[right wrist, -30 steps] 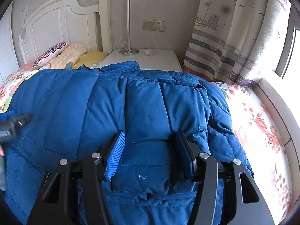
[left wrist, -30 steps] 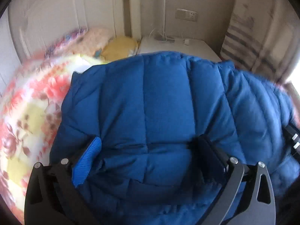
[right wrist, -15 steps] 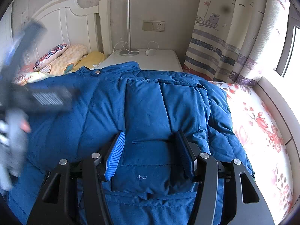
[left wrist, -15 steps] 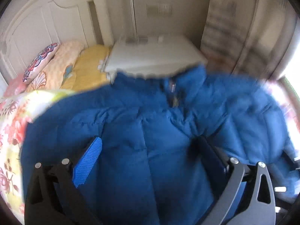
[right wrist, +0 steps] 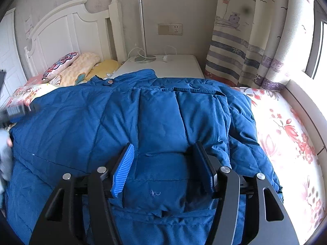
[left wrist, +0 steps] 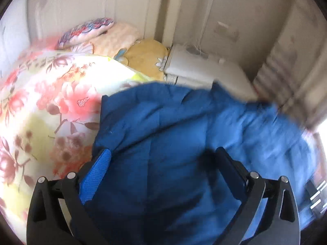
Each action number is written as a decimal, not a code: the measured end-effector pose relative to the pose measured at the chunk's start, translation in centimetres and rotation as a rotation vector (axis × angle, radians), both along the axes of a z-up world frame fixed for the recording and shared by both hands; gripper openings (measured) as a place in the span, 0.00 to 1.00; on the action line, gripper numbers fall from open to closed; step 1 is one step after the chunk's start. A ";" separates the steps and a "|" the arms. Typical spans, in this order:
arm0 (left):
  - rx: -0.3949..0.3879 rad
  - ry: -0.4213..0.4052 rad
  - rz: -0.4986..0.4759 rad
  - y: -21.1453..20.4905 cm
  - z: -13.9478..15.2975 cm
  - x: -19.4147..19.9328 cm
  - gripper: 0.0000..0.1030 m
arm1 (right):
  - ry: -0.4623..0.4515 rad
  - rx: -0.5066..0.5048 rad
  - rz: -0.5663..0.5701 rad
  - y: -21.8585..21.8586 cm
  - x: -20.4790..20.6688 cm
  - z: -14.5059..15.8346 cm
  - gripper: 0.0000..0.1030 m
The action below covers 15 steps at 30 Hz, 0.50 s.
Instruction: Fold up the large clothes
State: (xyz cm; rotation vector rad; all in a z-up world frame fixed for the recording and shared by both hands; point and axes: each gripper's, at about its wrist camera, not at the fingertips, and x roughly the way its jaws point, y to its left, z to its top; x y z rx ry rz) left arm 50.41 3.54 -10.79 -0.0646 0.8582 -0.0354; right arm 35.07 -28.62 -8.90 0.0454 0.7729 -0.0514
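A large blue quilted down jacket [right wrist: 114, 122] lies spread on the bed, collar with a snap toward the headboard. In the left wrist view the jacket [left wrist: 175, 134] fills the lower middle, blurred on its right side. My left gripper [left wrist: 163, 163] is open with jacket fabric lying between its fingers. My right gripper [right wrist: 163, 163] is open wide, its fingers resting on the jacket's lower part with a fold of fabric between them. The left gripper also shows as a blurred dark shape at the left edge of the right wrist view [right wrist: 14, 110].
A floral quilt [left wrist: 47, 106] covers the bed, with pillows [right wrist: 81, 67] at the white headboard [right wrist: 67, 30]. A white nightstand [right wrist: 163, 65] with a lamp stands behind the jacket. Striped curtains [right wrist: 241, 51] and a window ledge [right wrist: 306, 106] are on the right.
My left gripper has swung to the left and turned, now facing the floral quilt and the jacket's left edge. The right gripper and the jacket under it have stayed still.
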 end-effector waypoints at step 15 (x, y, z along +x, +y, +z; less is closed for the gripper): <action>0.061 -0.041 0.002 -1.0 -0.6 -0.5 0.98 | -0.089 -0.020 -0.023 1.2 -0.8 3.2 0.60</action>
